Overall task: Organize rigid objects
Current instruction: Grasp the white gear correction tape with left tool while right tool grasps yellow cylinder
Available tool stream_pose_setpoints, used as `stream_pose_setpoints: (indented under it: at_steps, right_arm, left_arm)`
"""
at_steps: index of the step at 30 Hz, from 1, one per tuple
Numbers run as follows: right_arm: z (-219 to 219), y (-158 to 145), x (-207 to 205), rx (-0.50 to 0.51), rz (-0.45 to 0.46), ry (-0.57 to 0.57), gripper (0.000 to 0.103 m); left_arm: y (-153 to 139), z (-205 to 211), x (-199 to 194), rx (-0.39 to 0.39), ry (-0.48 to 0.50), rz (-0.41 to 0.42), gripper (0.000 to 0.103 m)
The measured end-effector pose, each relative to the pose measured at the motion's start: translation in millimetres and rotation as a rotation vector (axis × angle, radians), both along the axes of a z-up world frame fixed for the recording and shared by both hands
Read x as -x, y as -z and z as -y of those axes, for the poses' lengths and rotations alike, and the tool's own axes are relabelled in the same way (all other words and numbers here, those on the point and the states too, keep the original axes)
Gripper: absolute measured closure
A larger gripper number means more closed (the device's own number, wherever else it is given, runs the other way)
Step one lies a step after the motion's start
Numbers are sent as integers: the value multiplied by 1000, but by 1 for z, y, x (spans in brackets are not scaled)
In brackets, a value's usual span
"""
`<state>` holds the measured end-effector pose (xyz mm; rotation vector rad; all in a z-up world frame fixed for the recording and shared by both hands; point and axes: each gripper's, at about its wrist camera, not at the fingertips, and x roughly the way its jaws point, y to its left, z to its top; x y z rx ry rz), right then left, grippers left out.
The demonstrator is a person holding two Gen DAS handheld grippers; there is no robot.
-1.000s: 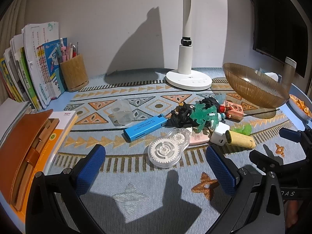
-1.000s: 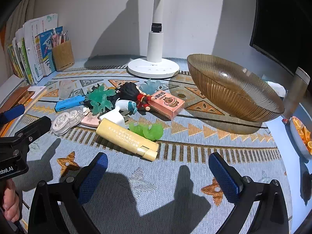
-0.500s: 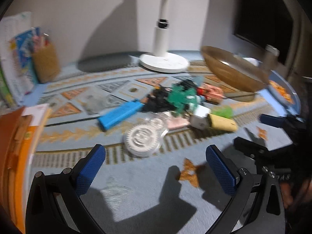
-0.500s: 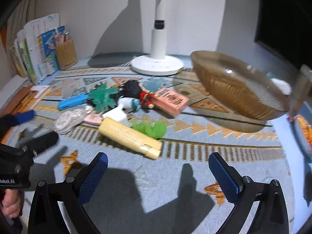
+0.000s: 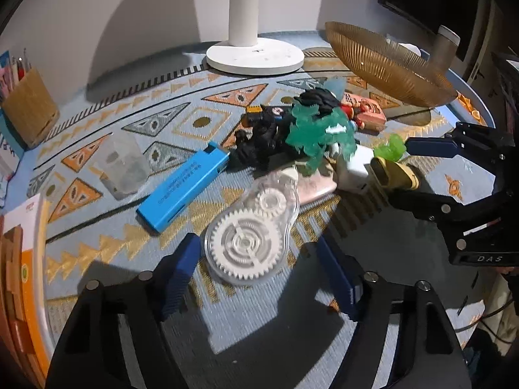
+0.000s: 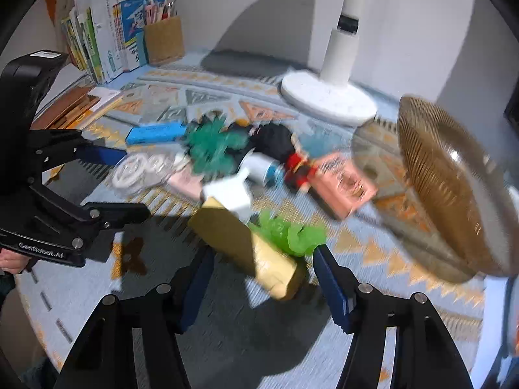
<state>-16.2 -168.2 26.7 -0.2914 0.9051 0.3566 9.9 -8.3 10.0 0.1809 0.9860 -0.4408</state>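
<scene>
Left wrist: gripper (image 5: 254,270) low, astride correction tape (image 5: 251,231)

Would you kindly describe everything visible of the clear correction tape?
The correction tape is a clear plastic teardrop case showing two white gears, one large and one small. It lies flat on the patterned mat, its wide end between the open fingers of the left gripper, seemingly untouched. Its narrow end meets a pink item.

You're at a home study desk. Evidence: patterned cloth (image 5: 181,120) over the top; white desk lamp (image 5: 254,55) w/ round base at the wall; pen holder (image 6: 163,40) beside upright booklets (image 6: 107,29); dark monitor (image 5: 431,3) far right; stacked notebooks (image 5: 22,259) at desk edge, amber glass bowl (image 5: 386,64) nearby.
</scene>
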Motion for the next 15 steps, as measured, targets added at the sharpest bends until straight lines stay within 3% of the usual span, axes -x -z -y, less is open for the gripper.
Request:
stream_pose_setpoints:
  at_steps: [3,4,5,6,11,15]
  right_arm:
    - [6,-4,-1,-27,17,17,57]
    - [8,-6,1,-39,25,17,61]
    - [11,-7,3,-76,21,9,73]
    - [13,-9,5,-102,12,8,79]
    - [26,-14,13,-182,-8,67,89]
    - [48,-15,21,-320,-64,105,90]
  left_arm:
    - [-2,4,1,-9,1,24,54]
    - [-2,5,1,-11,2,26,55]
    - [-2,5,2,-6,0,30,55]
    - [-3,4,3,1,0,31,55]
    - [-11,3,22,32,-19,50,56]
    - [-17,-6,41,116,-59,34,56]
